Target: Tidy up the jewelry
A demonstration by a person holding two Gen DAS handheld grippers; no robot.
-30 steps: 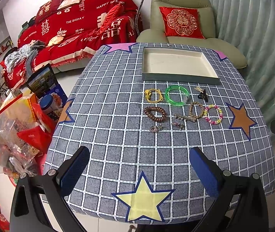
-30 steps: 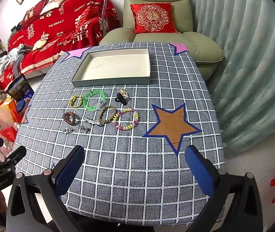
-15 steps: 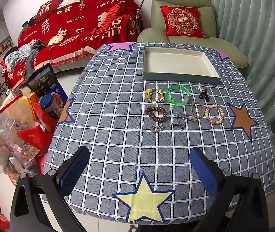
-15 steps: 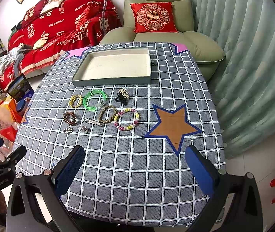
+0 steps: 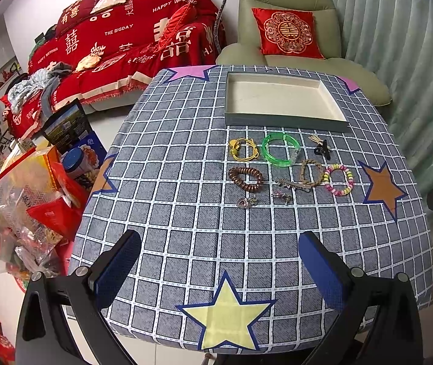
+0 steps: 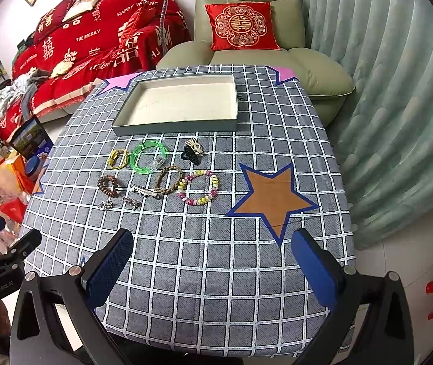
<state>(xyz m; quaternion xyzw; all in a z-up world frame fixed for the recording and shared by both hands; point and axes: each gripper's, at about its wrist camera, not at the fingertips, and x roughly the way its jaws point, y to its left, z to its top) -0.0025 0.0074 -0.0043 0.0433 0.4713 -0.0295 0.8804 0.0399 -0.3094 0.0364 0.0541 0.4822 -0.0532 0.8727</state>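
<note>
Several pieces of jewelry lie mid-table in front of an empty shallow grey tray (image 5: 283, 120) (image 6: 173, 126): a yellow cord bracelet (image 5: 243, 149), a green bangle (image 5: 281, 149) (image 6: 149, 159), a black hair claw (image 5: 321, 147) (image 6: 192, 151), a brown bead bracelet (image 5: 246, 179) (image 6: 109, 185), a braided tan bracelet (image 6: 168, 180), a pastel bead bracelet (image 5: 339, 180) (image 6: 198, 189), a silver clip (image 6: 144, 192) and two small silver charms. My left gripper (image 5: 219, 261) and right gripper (image 6: 211, 264) are open and empty, above the table's near edge.
The table has a grey checked cloth with star patches (image 5: 227, 313) (image 6: 272, 197). A green armchair (image 6: 246, 24) stands behind the table, a red sofa (image 5: 119, 45) at back left. Bags and boxes (image 5: 27, 197) crowd the floor at left. A curtain (image 6: 399, 91) hangs at right.
Both views have shifted very slightly; the jewelry and tray have not moved and both grippers stay open.
</note>
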